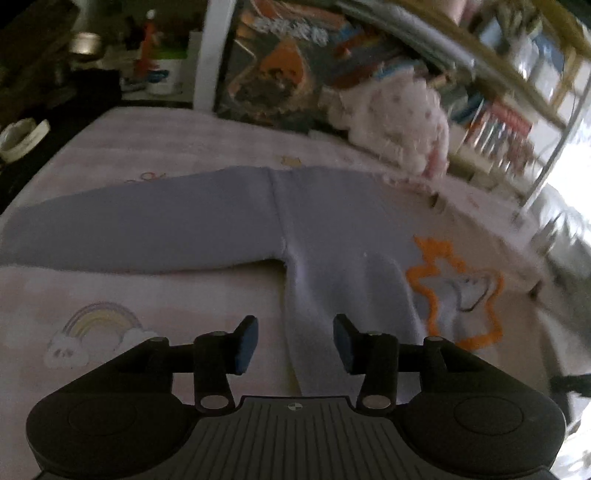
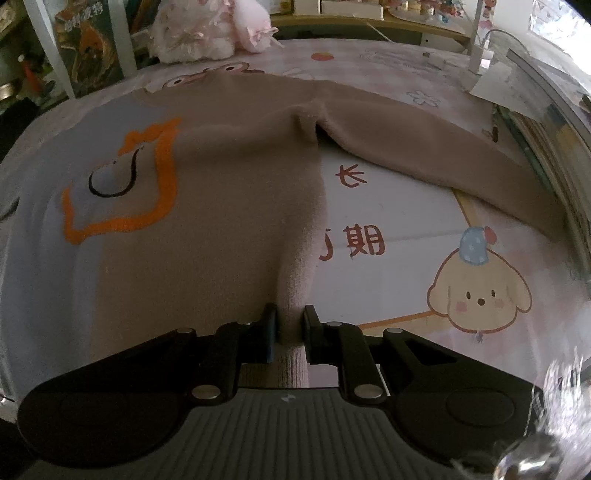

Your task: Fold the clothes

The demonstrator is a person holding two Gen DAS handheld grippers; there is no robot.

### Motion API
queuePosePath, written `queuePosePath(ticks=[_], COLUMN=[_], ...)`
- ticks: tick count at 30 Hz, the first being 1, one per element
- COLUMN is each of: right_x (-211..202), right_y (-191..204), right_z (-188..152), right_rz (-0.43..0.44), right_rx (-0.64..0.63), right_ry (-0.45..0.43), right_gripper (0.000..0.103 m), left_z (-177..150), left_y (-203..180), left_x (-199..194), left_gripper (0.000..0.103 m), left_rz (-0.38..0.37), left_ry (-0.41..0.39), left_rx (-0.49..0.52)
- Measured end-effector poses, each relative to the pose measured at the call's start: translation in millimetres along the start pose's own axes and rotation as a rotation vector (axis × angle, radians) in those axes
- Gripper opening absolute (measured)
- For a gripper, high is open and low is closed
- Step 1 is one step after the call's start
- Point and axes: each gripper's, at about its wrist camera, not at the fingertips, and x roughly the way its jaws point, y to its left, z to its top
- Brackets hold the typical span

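Right tongs (image 2: pixel 289 334) were clamped on the near right hem corner of the sweater (image 2: pixel 207 192), ribbed edge bunched between the pads. Left tongs (image 1: pixel 294 343) stood apart with nothing between them, poised over the near left hem.

Sweater lay front-up on the printed bed sheet (image 2: pixel 406 229), both sleeves spread out sideways, star motif (image 2: pixel 122 184) showing. A plush toy (image 2: pixel 207 29) sat at the far edge.

Judgement: no fold visible yet; task at its start. Sleeves and body all remained to be folded.
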Motion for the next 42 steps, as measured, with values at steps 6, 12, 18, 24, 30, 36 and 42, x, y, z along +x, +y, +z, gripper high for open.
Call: queuePosePath(ticks=[6,12,18,24,30,36,42], right_x=[2,28,8,-18,-18,1,25], right_y=[-1,-15,-3,-1,10,29,42], right_z=[2,39,23,-28,-29,-7,27], right_rz=[-0.007,-0.085,0.006,0.157,0.095,0.062,0.005], right_rx=[0.016,0.01,0.028,0.116,0.082,-0.035,-0.133], right_ry=[-0.024,-0.138,-0.055,0.06,0.008,-0.047,-0.111], right_gripper=[0.012,0.012,0.011,0.012,0.011,0.011,0.011], left_z=[10,24,32,18,11,21,24], left_y=[-7,-16,-4,5,9,38,33], left_x=[27,41,39,24,25,31,35], left_gripper=[0.028,0.004,0.004,0.008,0.004,0.005,0.004], left_rz=[0.05,0.051,0.11,0.114,0.122,0.186,0.18], left_ry=[0.034,0.045,0.008,0.049,0.03,-0.004,-0.006], left_rx=[0.011,-0.002,0.0,0.162,0.139,-0.013,0.01])
